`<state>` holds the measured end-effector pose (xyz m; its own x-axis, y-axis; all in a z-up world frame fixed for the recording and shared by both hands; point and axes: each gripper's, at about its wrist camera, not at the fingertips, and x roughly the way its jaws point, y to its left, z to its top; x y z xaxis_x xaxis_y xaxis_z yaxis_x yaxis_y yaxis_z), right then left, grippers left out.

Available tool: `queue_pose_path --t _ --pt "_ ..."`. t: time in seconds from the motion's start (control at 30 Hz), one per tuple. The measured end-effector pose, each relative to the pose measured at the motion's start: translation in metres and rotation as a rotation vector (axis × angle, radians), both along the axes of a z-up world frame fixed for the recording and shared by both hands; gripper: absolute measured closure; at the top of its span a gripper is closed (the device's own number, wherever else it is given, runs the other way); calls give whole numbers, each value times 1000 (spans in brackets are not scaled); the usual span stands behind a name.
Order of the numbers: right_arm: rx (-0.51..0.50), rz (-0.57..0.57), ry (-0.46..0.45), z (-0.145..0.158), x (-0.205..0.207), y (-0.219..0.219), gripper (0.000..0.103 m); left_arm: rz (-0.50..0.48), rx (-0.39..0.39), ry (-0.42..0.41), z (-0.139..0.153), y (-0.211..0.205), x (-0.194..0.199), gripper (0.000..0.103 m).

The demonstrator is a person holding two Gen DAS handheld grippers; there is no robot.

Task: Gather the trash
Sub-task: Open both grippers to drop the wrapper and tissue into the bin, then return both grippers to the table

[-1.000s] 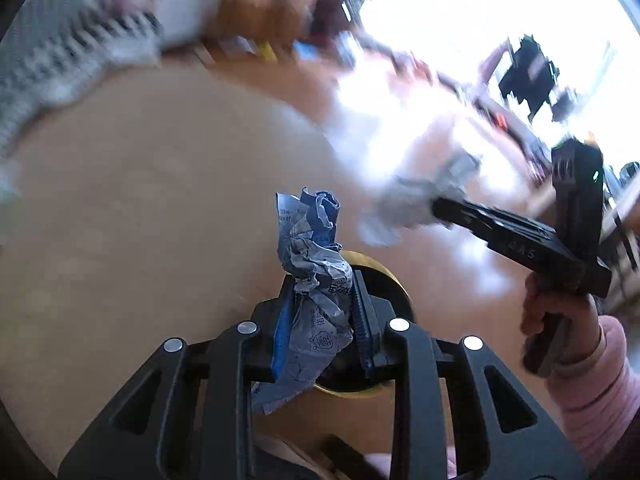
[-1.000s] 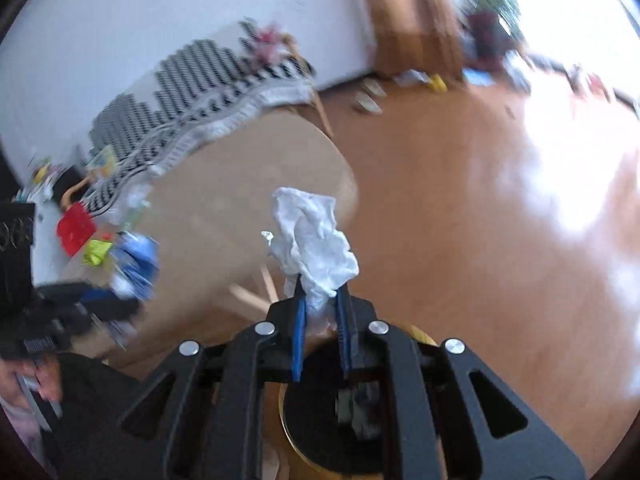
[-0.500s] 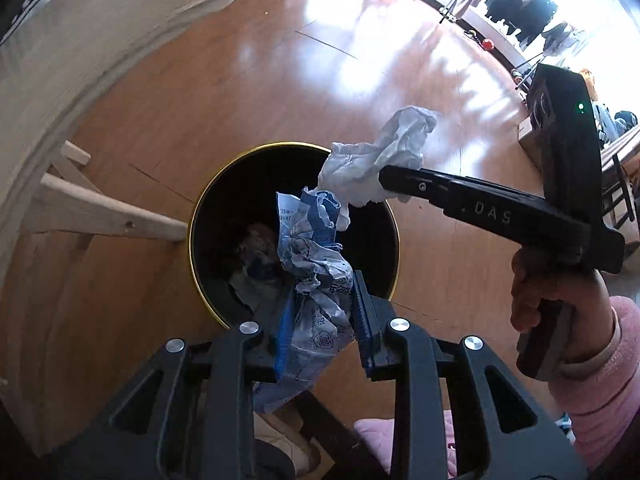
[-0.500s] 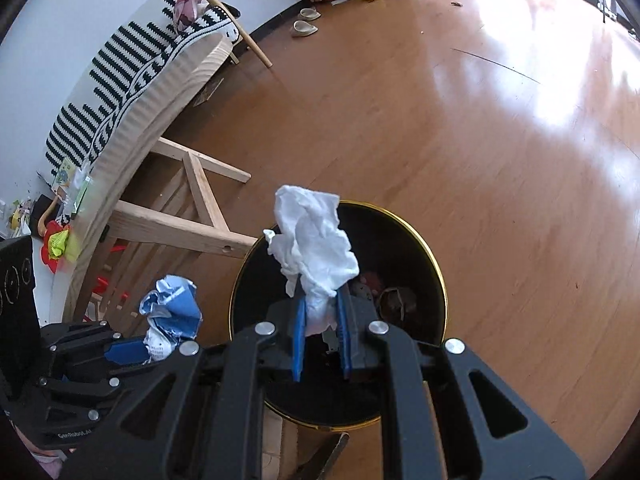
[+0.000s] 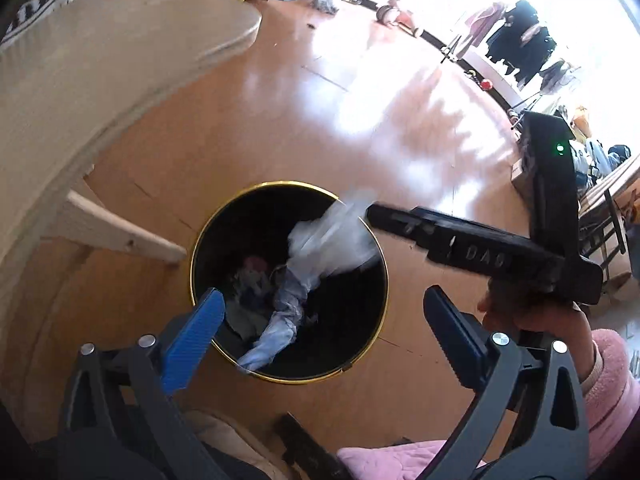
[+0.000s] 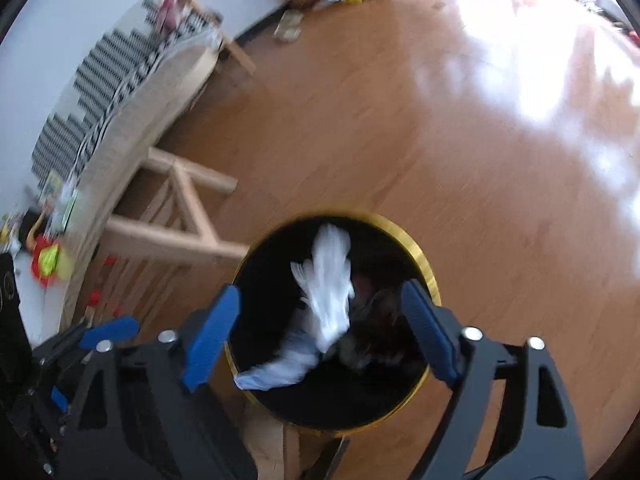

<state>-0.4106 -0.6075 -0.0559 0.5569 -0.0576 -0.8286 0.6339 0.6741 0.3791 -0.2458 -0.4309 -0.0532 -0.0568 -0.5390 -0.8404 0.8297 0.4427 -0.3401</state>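
Note:
A black bin with a gold rim (image 5: pixel 362 222) (image 6: pixel 420 256) stands on the wood floor. My left gripper (image 5: pixel 322 320) is open above its near edge. The blue-white wrapper (image 5: pixel 280 328) (image 6: pixel 276 370) falls inside the bin, blurred. My right gripper (image 6: pixel 320 320) is open over the bin; the white tissue (image 6: pixel 330 284) (image 5: pixel 332 240) drops from it, blurred. In the left wrist view the right gripper's body (image 5: pixel 472 252) reaches in from the right. Older trash (image 5: pixel 252 276) lies at the bin's bottom.
A light wooden table (image 5: pixel 100 80) (image 6: pixel 168 92) with wooden legs (image 6: pixel 188 216) stands left of the bin. A striped cloth (image 6: pixel 120 76) lies on it. Toys (image 6: pixel 48 260) sit at the far left. Sunlit floor (image 5: pixel 380 100) stretches beyond.
Both grippers opened over the bin. The wrapper left my left gripper and the tissue left my right gripper; both now fall into the bin.

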Motion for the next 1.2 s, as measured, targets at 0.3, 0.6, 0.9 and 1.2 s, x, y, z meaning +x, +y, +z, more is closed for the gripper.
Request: queue_pose_path --t 0.3,0.6,0.9,1.2 --pt "-463 -223 125 47 -2 10 7 104 -239 -342 130 55 44 6" --pt "-564 -97 61 92 80 56 7 802 -15 -483 130 269 225 6" --pt "-577 116 -211 171 198 133 7 833 -18 -260 80 349 301 6" --pt "-507 365 -295 176 354 252 7 795 -28 -238 60 362 330 27"
